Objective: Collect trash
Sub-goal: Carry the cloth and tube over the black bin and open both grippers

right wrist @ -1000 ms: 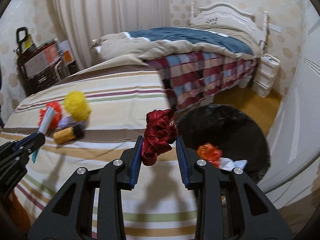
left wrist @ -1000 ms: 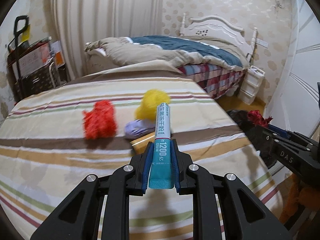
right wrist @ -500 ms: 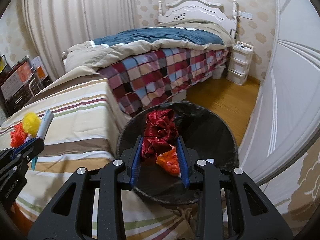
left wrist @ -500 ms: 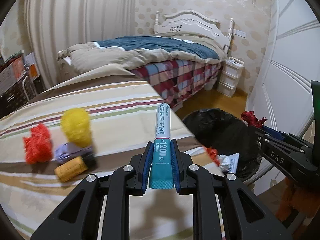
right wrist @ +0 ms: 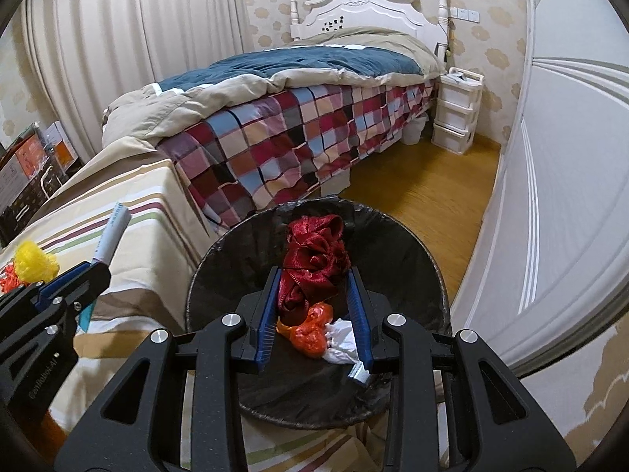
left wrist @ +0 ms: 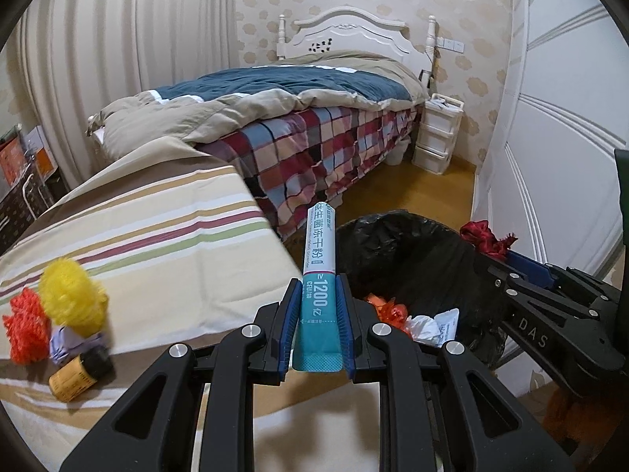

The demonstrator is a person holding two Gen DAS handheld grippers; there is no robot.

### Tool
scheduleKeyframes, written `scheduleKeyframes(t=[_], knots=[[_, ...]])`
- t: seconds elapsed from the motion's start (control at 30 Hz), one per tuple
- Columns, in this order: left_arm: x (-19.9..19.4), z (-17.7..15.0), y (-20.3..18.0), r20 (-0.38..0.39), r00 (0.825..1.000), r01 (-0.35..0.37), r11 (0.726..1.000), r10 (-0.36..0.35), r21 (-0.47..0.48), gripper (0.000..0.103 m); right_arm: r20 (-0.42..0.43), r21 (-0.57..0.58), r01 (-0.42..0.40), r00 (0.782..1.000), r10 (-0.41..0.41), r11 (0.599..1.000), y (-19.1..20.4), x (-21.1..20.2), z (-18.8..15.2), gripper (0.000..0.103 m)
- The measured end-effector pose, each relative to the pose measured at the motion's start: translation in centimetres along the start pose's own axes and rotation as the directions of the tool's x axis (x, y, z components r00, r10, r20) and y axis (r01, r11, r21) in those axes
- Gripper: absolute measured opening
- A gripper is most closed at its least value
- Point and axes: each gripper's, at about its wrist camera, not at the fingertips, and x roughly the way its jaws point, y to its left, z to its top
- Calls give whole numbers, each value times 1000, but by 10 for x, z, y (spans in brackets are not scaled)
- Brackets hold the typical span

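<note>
Room: bedroom with pale patterned wallpaper, long cream curtains [left wrist: 118, 59] on the left and white panelled doors [right wrist: 558, 196] on the right.
Floor: yellow-brown wood [right wrist: 424, 192], bare between the bed and the doors.
Bed: white carved headboard [left wrist: 346, 31], blue and beige quilt on top, checked cover [right wrist: 283, 149] hanging down the side.
Drawers: small white plastic unit [right wrist: 458, 118] stood beside the head of the bed.
Surface: striped cloth [left wrist: 165, 244] in beige, cream, maroon and green covered the near surface, next to the bed.
Left on the surface: yellow puff [left wrist: 72, 301], orange-red puff [left wrist: 25, 330], lilac wrapper [left wrist: 72, 346] and small yellow bottle with a dark cap [left wrist: 78, 373], all bunched close together.
Bin: round, lined with a black bag [right wrist: 243, 259], stood on the floor just beside the striped surface; orange scraps [right wrist: 310, 330] and crumpled white paper [right wrist: 342, 340] lay inside.
Left gripper [left wrist: 317, 326]: clamped tight on a teal and white tube [left wrist: 319, 271], which pointed forward near the bin's rim, at the surface's edge.
Right gripper [right wrist: 314, 310]: closed on a dark red ribbon [right wrist: 314, 263], held above the bin's mouth.
Clutter: boxes and a rack [right wrist: 27, 169] stood by the curtains at far left.
</note>
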Motion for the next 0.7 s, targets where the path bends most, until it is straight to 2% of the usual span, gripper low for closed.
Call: scheduleKeyframes(t=[0.33, 0.63, 0.7], knots=[[26, 9, -22, -33, 999, -1, 999, 2, 43, 22, -15, 23, 14, 1000, -13, 1000, -13, 16, 4, 33], [33, 11, -28, -46, 999, -12, 998, 14, 58, 22, -38, 34, 22, 999, -20, 999, -19, 28, 4, 33], [33, 11, -27, -42, 999, -23, 998, 26, 56, 25, -41, 32, 22, 999, -21, 999, -18, 30, 4, 34]])
